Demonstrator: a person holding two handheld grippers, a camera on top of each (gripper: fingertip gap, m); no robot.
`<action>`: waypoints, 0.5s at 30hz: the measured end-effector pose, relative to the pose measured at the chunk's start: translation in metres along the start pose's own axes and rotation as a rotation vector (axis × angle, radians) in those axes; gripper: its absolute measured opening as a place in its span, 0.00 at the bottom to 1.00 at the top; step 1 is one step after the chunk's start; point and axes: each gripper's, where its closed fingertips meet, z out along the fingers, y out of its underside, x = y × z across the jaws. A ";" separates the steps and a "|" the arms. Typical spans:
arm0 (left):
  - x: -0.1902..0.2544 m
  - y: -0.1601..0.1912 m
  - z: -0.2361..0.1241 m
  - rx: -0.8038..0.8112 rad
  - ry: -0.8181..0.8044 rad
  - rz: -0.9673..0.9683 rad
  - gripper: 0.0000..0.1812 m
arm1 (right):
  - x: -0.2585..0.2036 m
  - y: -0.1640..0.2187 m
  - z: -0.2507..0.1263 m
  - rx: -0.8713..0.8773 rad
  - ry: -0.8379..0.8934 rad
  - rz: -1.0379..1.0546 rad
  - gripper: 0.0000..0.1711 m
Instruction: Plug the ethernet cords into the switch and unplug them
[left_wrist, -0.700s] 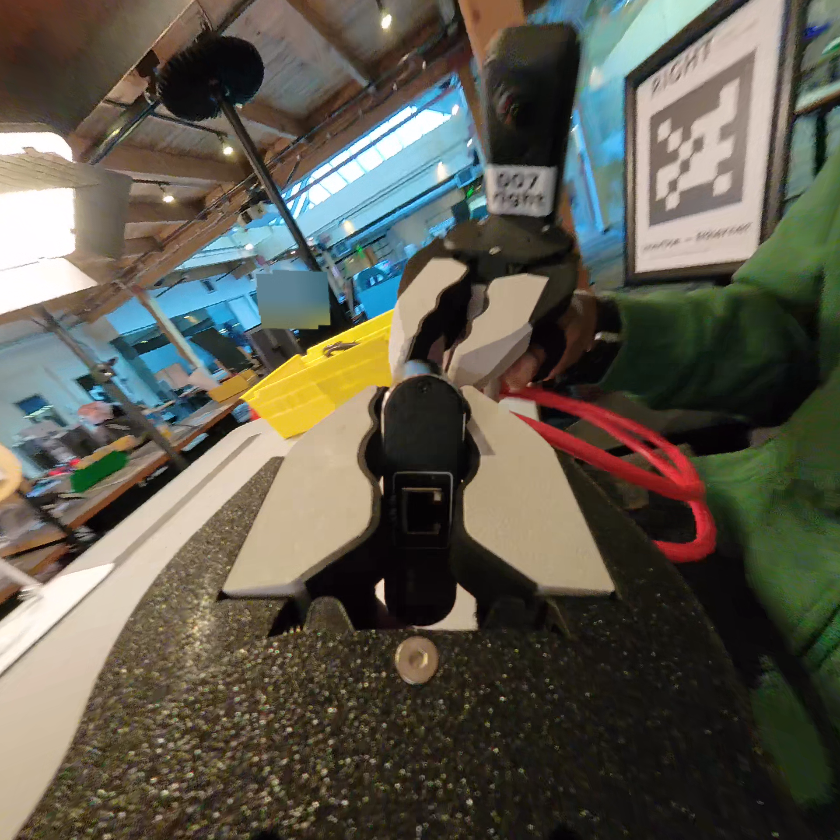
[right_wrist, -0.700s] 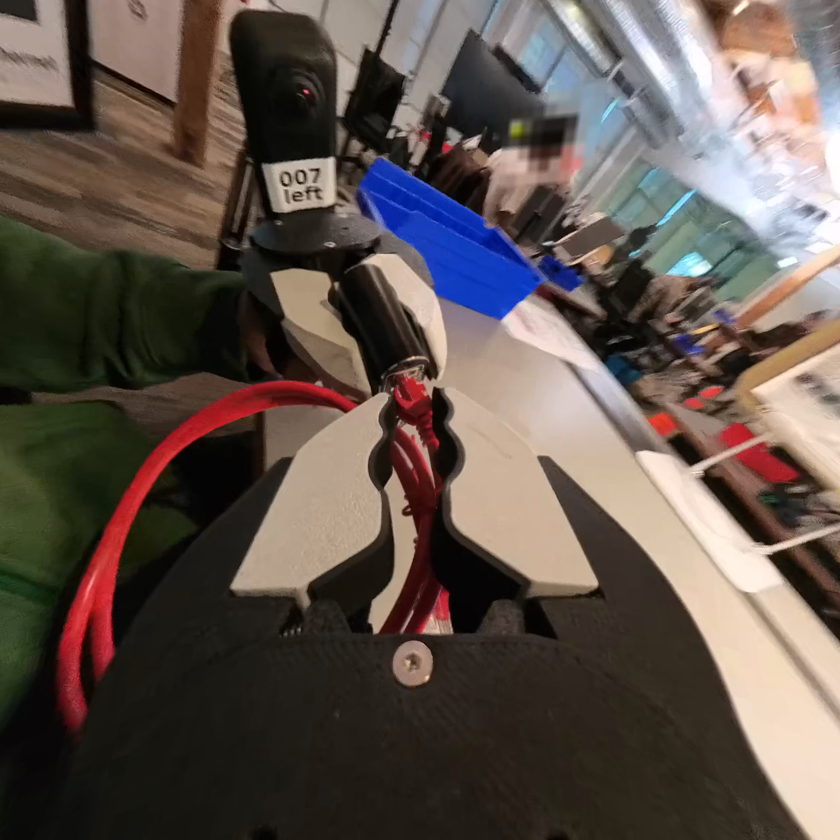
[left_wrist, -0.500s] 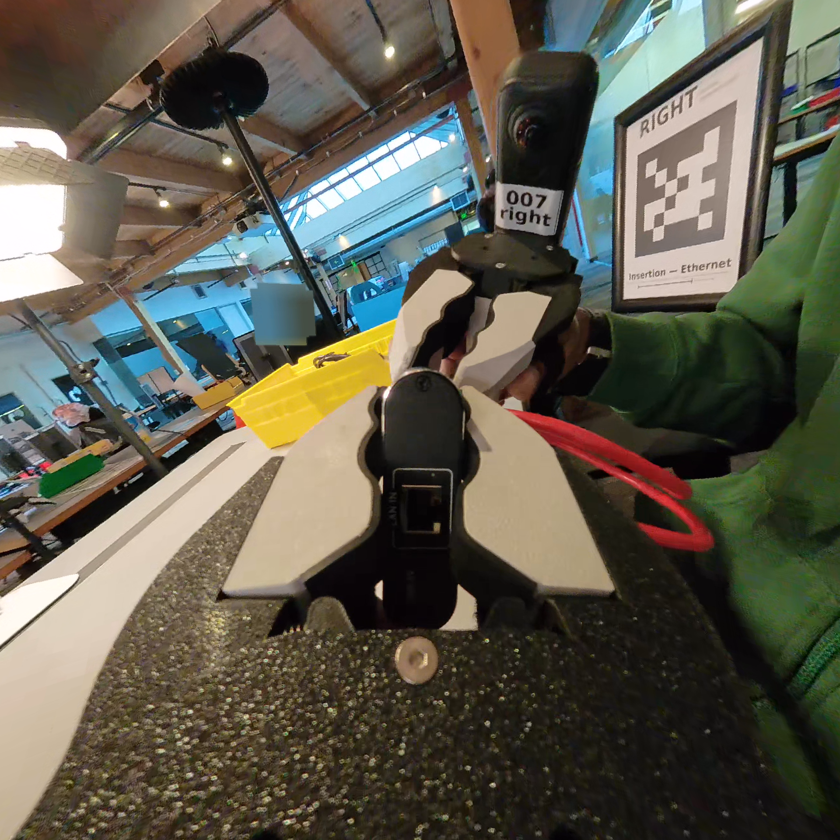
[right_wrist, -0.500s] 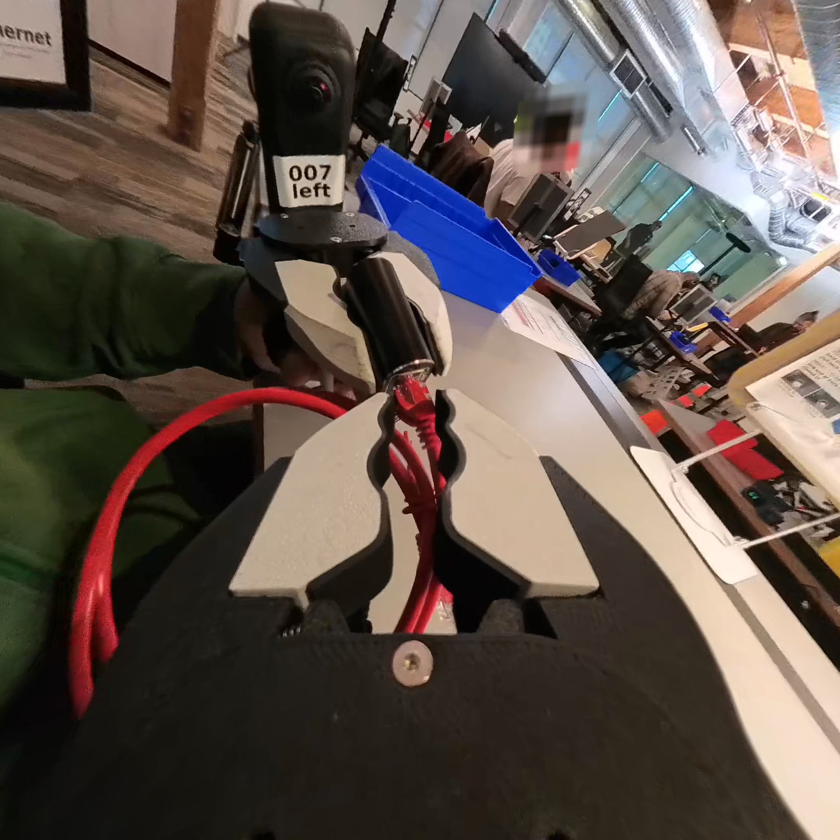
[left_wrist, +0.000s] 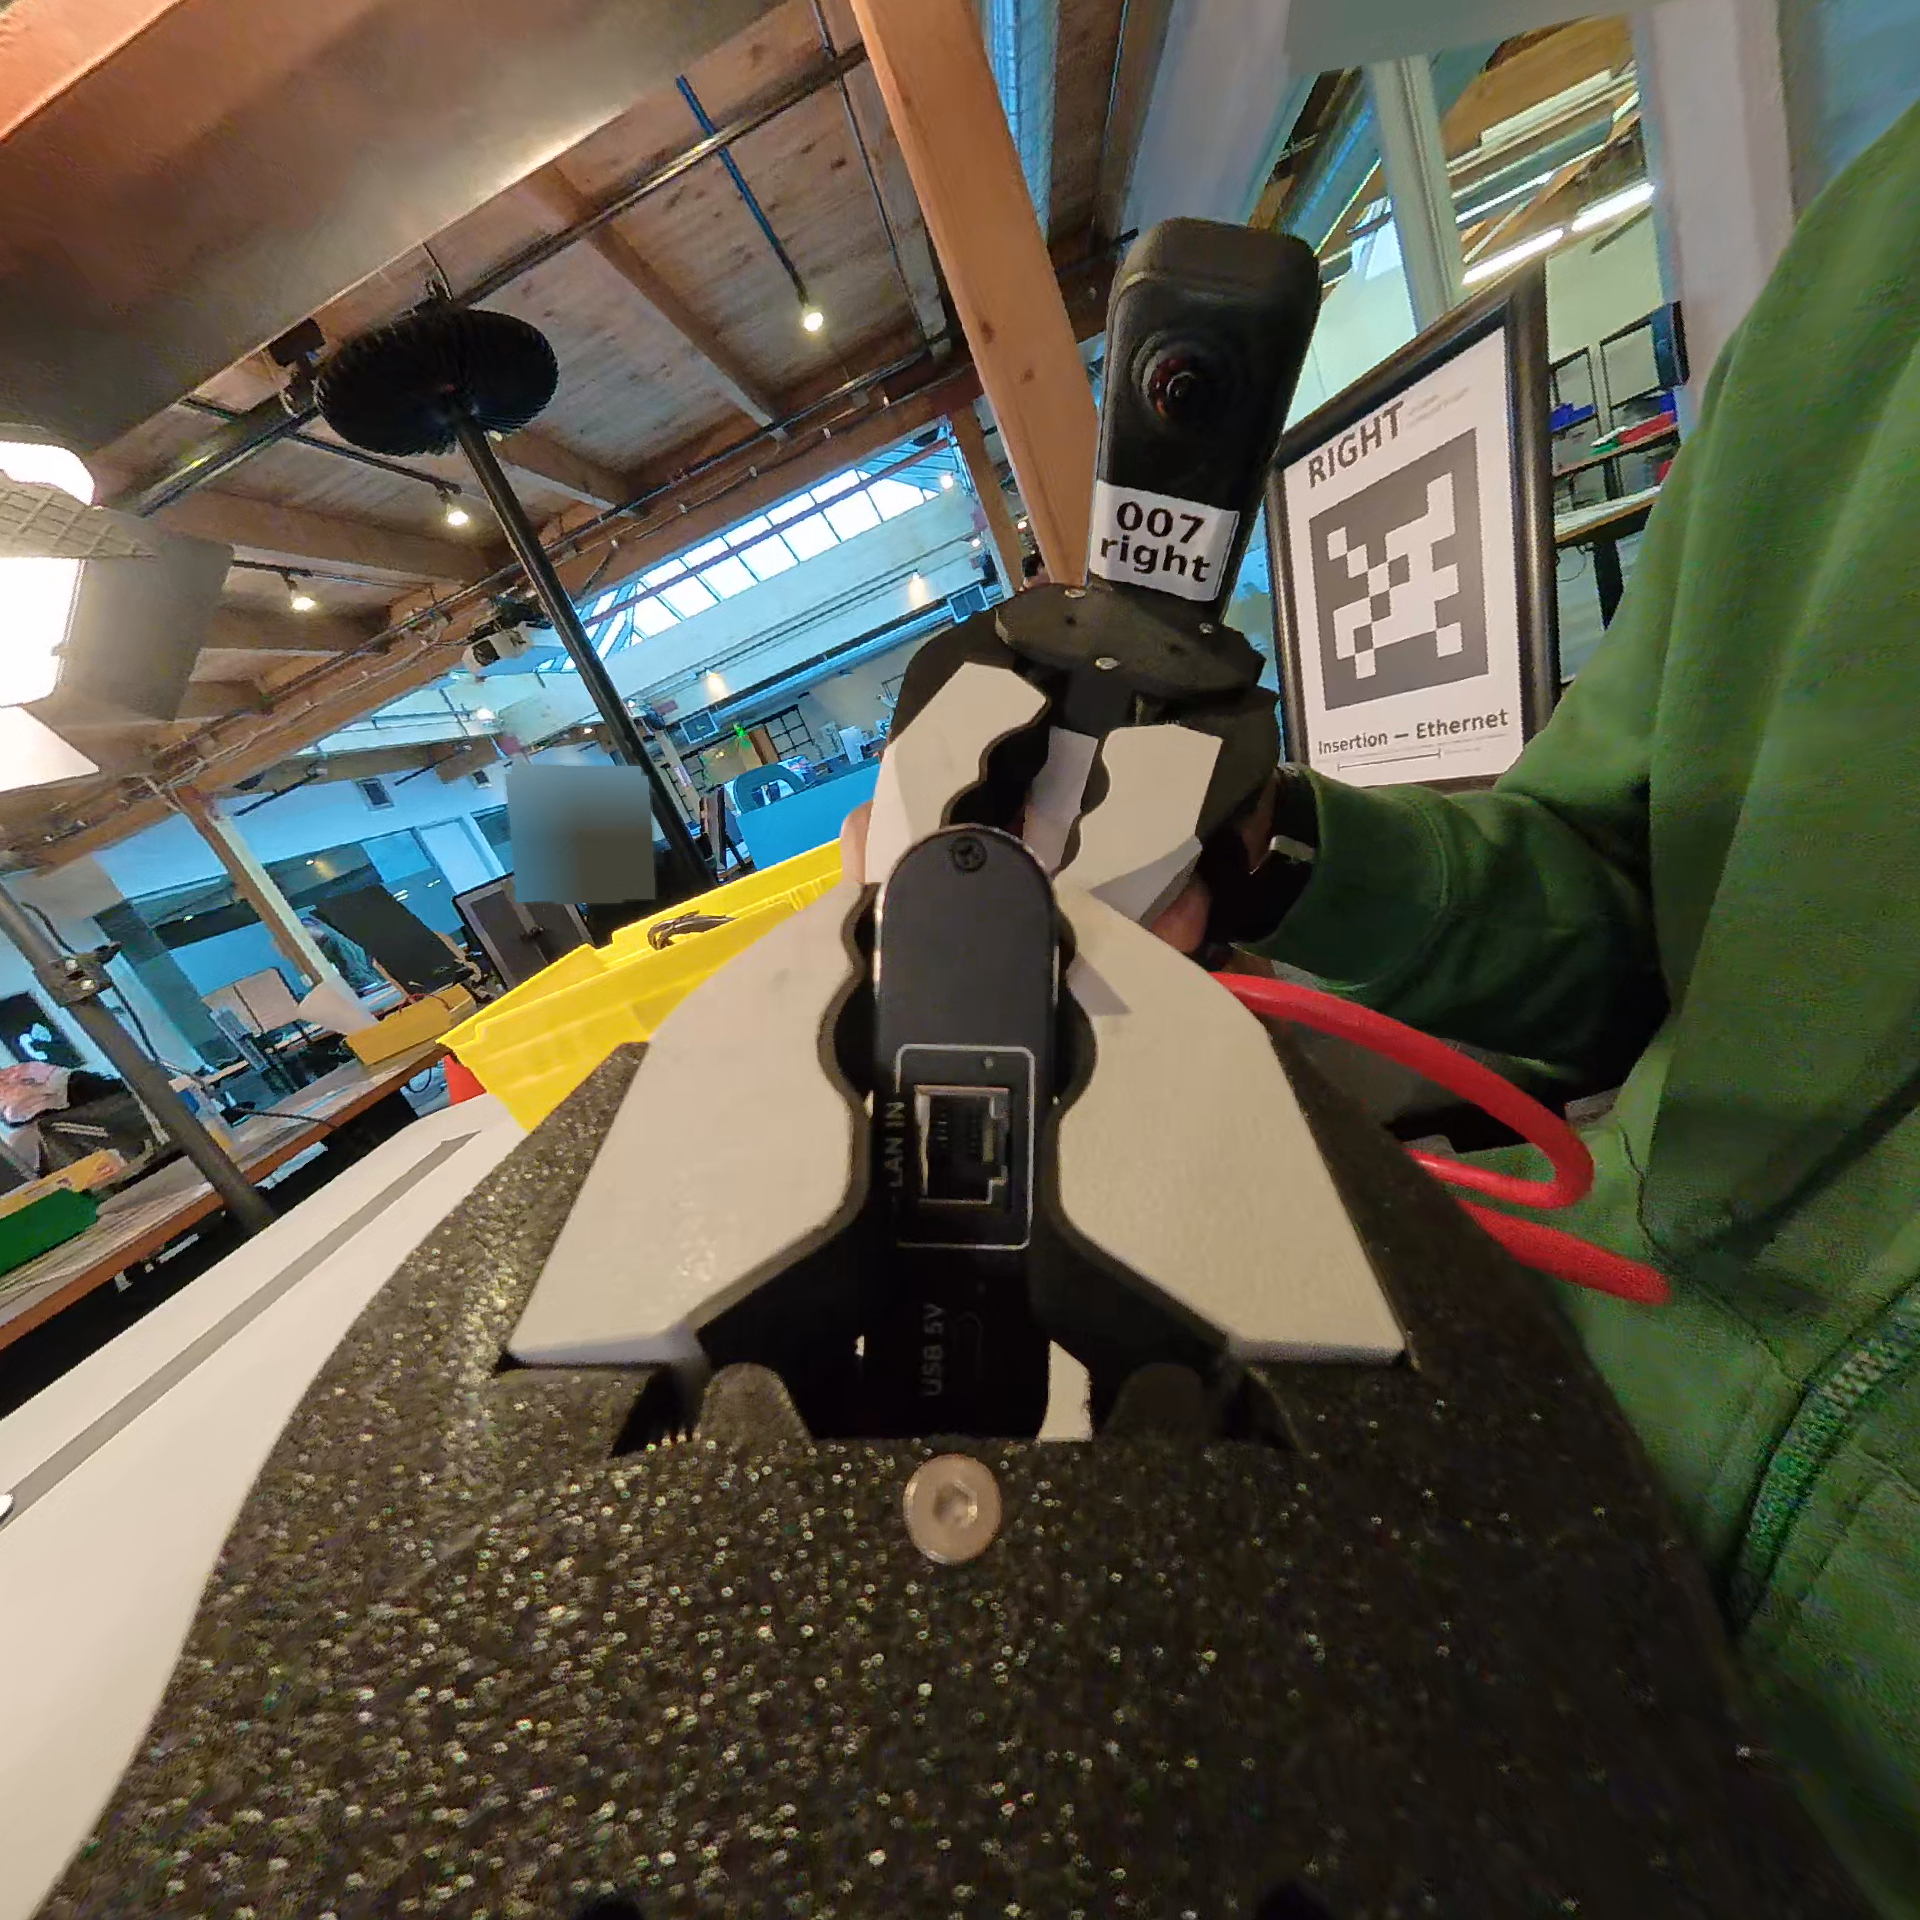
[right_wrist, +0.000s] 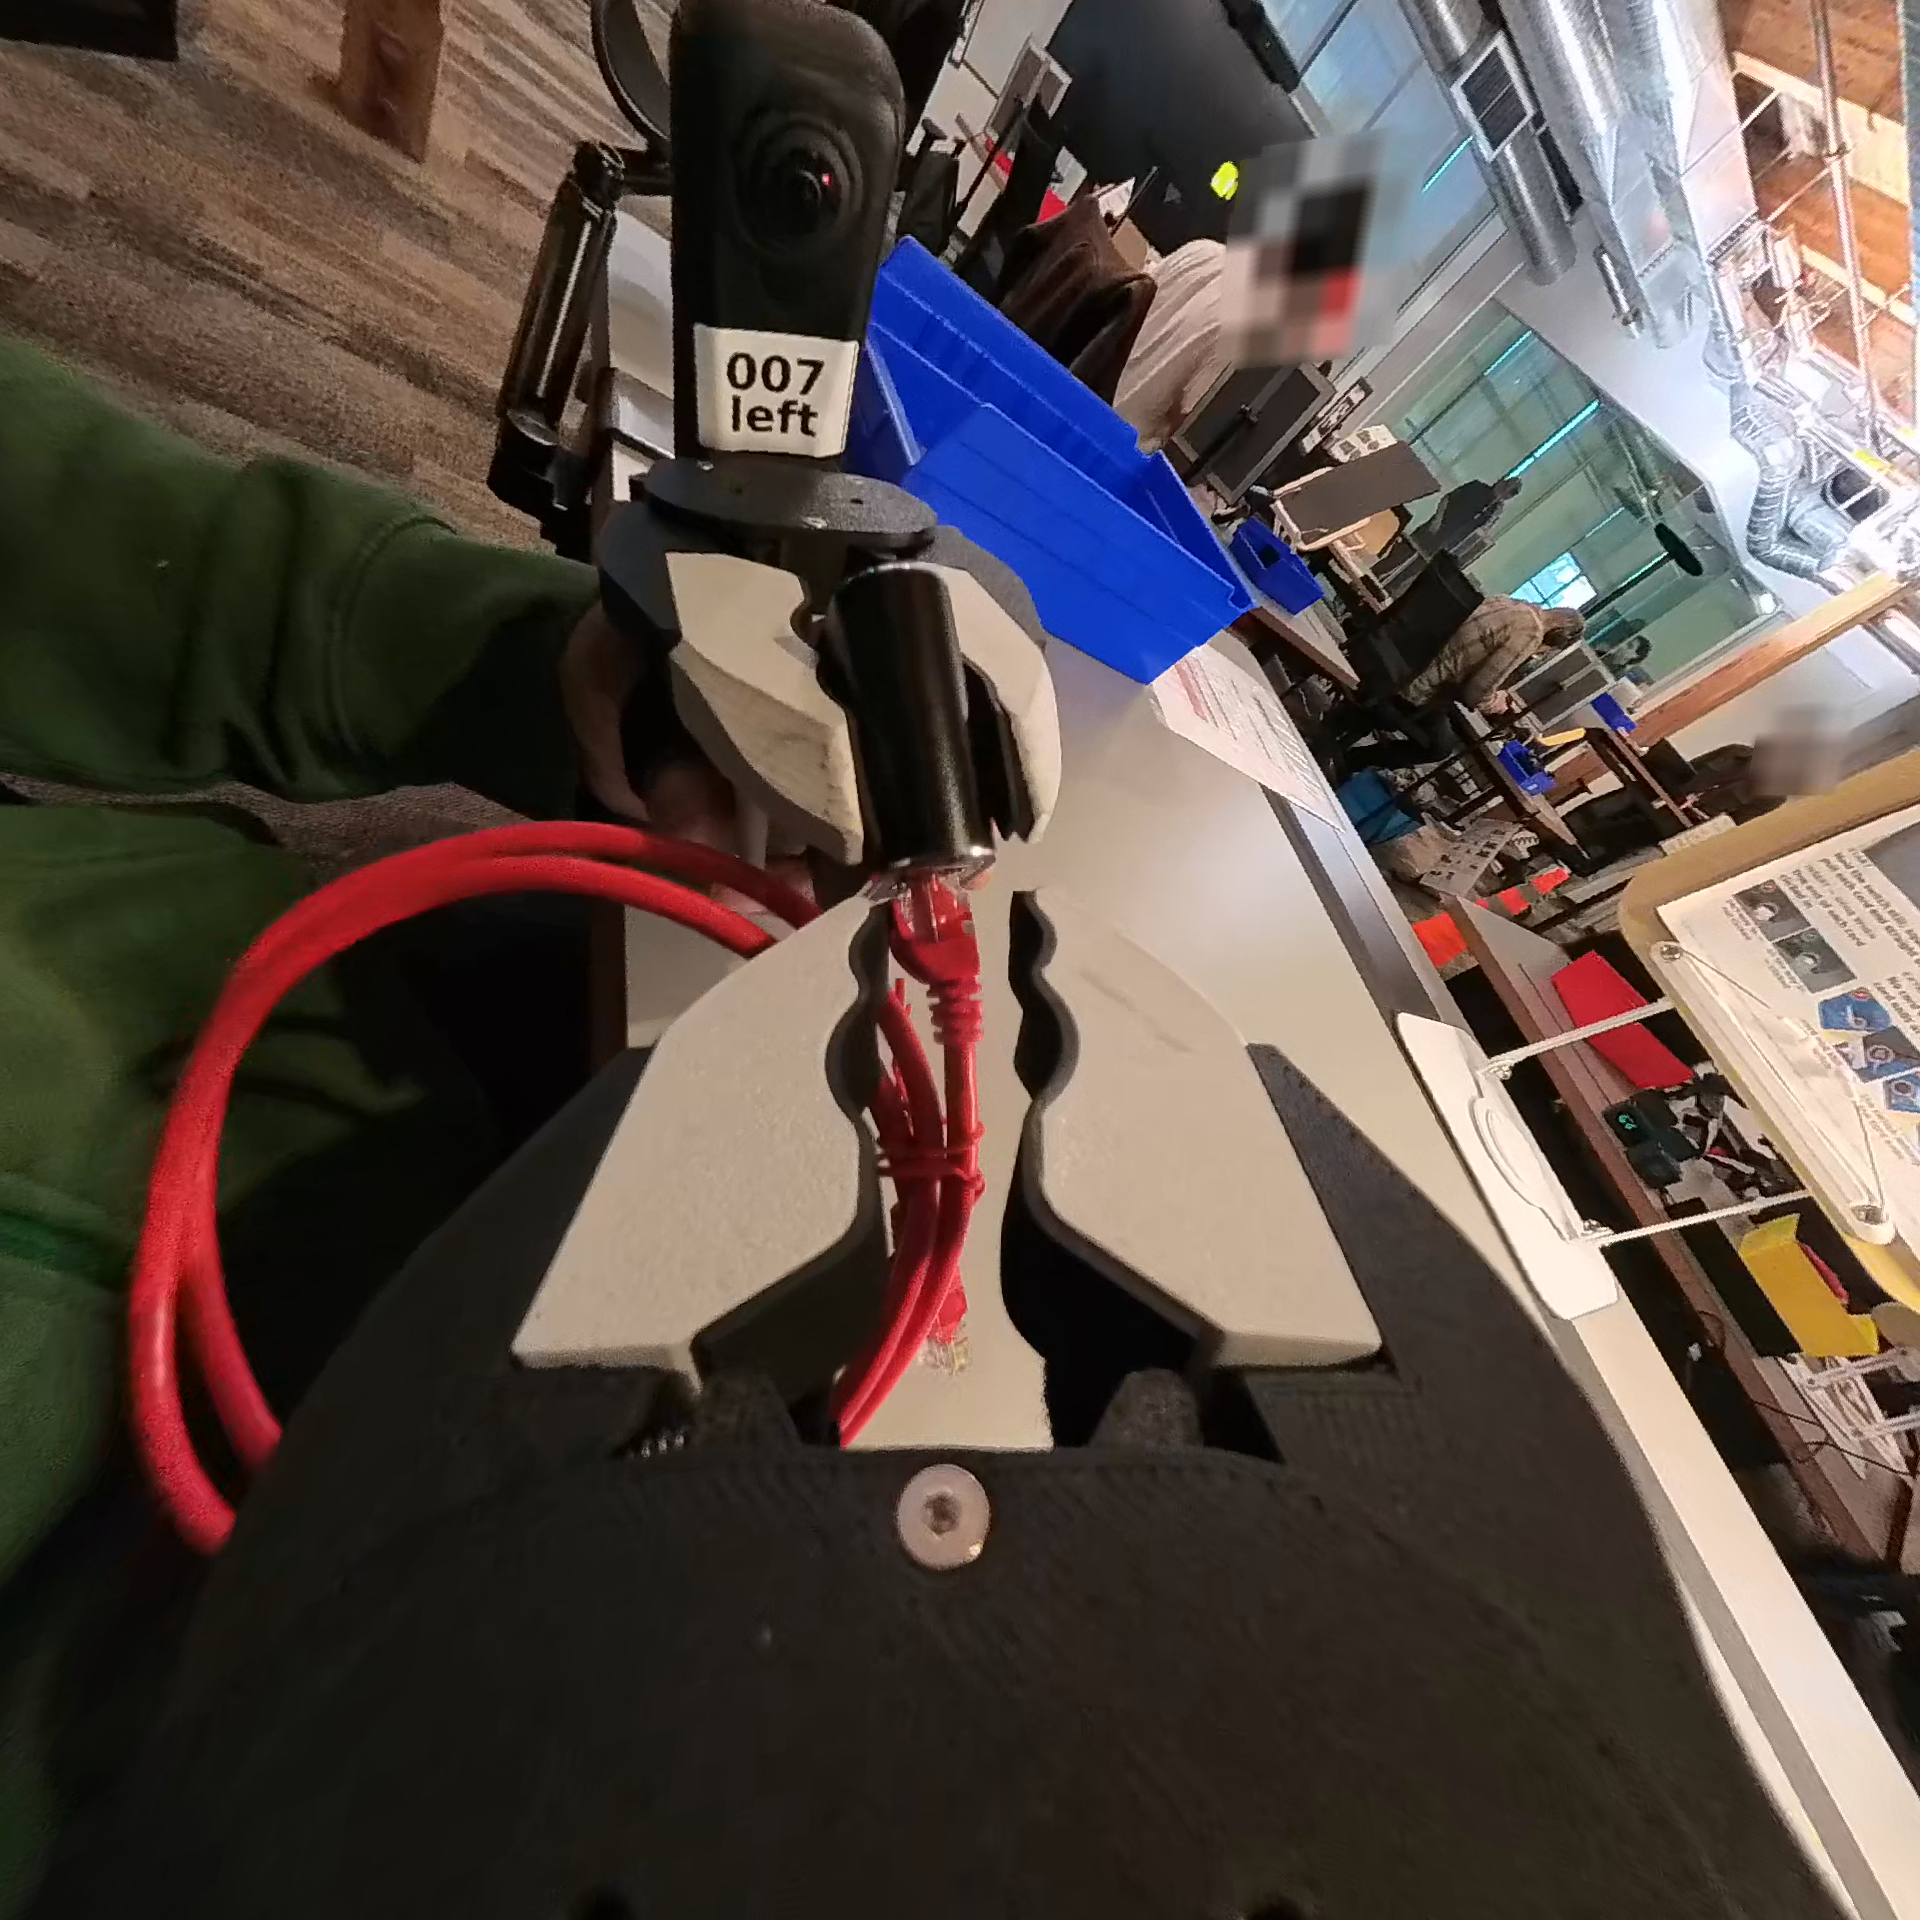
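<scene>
In the left wrist view my left gripper (left_wrist: 966, 914) is shut on a small black switch (left_wrist: 966, 997), whose empty port faces the camera. In the right wrist view the switch (right_wrist: 914, 727) shows end-on in that gripper (right_wrist: 930, 831). A red ethernet cord's plug (right_wrist: 935, 935) sits in the switch's lower end. My right gripper (right_wrist: 935, 904) stands open around the cord, with a gap on both sides. The cord's loose clear plug (right_wrist: 951, 1351) hangs between the fingers. The cord loops left (right_wrist: 197, 1195). The right gripper (left_wrist: 1039, 821) shows just behind the switch.
A white table (right_wrist: 1195, 883) runs to the right, with a blue bin (right_wrist: 1039, 468) behind it. A yellow bin (left_wrist: 623, 997) stands at the left. A framed sign (left_wrist: 1403, 582) and an instruction stand (right_wrist: 1818, 987) flank the area. A person's green sleeves (left_wrist: 1662, 831) are close. My left and right fingertips are right by each other.
The right gripper's fingers have spread a little wider around the red cord. Both grippers have tilted slightly. The plug has stayed in the switch.
</scene>
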 end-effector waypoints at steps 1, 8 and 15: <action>0.000 0.000 0.000 -0.002 0.001 0.003 0.16 | 0.000 0.001 0.000 -0.005 -0.002 -0.002 0.13; 0.005 0.002 0.003 -0.009 0.022 0.019 0.16 | -0.006 0.006 0.004 -0.036 -0.040 0.005 0.11; 0.009 -0.001 0.002 0.003 0.027 0.056 0.16 | -0.009 0.001 0.002 -0.006 -0.046 -0.042 0.10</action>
